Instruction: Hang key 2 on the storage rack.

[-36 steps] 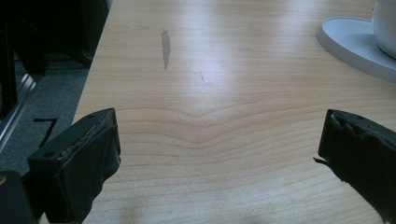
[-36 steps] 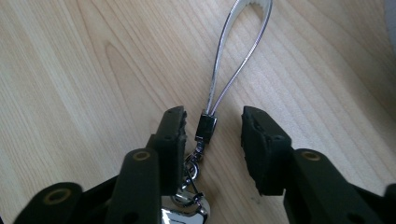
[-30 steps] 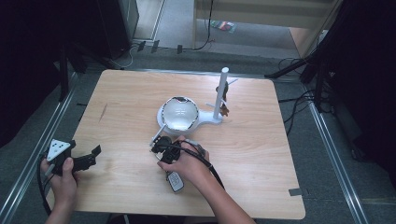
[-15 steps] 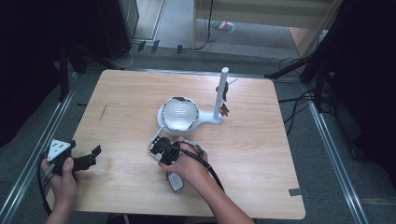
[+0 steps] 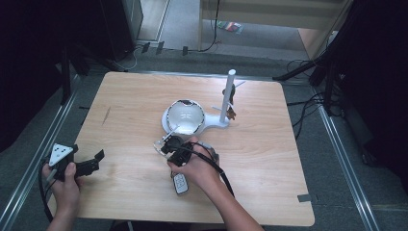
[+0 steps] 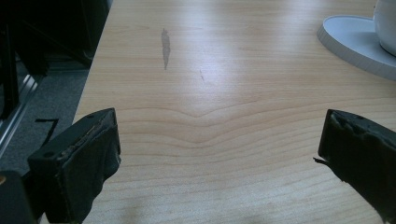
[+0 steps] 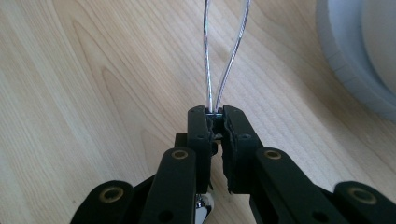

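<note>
1. High view, surface: a light wooden surface (image 5: 269,159) carries a white stand (image 5: 211,122). The stand is a flat base with a round white bowl-shaped head (image 5: 185,115) and a slim upright post (image 5: 227,96), with small dark items hanging near the post's top. Placing it in the middle probably keeps it within reach of both hands.

2. High view, right claw (image 5: 166,144): it is held low just in front of the stand's base, with the person's right hand (image 5: 199,166) wrapped round its body. A thin shiny item lies at its tip, too small to make out from here. A small remote control (image 5: 180,183) lies flat on the surface beside the wrist.

3. High view, left claw (image 5: 98,156): it is held at the near left corner of the surface, well apart from the stand. It appears parked there to leave the middle free for the right hand.

4. Left gripper view: the jaws stand wide apart with nothing between them, only bare wood grain and a grey smear (image 6: 165,46). The stand's base edge sits at upper right.

5. Right gripper view: the jaws are closed on the joined end of a thin wire loop (image 7: 224,60). The loop is silvery and glossy, with two strands running away from the tip close above the wood. Pinching it at the very end likely gives control of a slender, springy thing. The stand's pale rim (image 7: 355,74) lies just beside it, at right.
</note>
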Motion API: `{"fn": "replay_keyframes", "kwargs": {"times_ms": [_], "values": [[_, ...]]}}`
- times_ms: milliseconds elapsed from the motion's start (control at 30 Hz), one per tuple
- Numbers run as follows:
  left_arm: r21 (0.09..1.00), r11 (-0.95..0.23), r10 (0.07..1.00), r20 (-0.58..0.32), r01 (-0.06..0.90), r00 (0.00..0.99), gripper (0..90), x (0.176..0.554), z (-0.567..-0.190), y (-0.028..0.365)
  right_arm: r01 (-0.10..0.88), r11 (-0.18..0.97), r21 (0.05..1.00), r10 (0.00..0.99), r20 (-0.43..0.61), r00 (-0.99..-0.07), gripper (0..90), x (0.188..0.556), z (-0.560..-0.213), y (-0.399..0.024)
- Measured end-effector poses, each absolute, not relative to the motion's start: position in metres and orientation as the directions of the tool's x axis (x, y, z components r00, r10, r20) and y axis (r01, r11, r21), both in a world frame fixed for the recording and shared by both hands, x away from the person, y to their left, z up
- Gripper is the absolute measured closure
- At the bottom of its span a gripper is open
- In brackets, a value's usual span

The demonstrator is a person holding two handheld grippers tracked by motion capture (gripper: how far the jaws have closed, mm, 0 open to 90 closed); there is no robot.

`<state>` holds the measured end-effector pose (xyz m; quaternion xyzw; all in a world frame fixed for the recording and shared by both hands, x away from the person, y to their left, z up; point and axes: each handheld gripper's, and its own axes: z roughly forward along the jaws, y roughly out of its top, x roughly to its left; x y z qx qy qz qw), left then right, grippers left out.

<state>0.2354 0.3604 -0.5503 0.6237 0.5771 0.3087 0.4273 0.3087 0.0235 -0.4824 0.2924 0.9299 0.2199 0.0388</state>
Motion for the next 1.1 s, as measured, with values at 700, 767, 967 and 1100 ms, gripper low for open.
{"fn": "replay_keyframes", "kwargs": {"times_ms": [700,767,967,1100], "values": [[0.891,0.029,0.984,-0.105,0.452,0.142,0.0,0.236,-0.55,0.36,0.485,0.634,0.602,0.587,0.034,-0.809,83.5,0.303,-0.461,0.009],[0.892,0.032,0.984,-0.106,0.451,0.14,0.0,0.236,-0.55,0.36,0.483,0.616,0.622,0.595,0.034,-0.803,83.5,0.302,-0.458,0.007],[0.892,0.032,0.984,-0.106,0.451,0.14,0.0,0.236,-0.551,0.36,0.47,0.583,0.662,0.601,0.037,-0.798,83.5,0.301,-0.451,0.003],[0.892,0.032,0.984,-0.106,0.451,0.14,0.0,0.236,-0.551,0.36,0.451,0.564,0.691,0.603,0.029,-0.797,83.5,0.299,-0.448,0.001]]}}
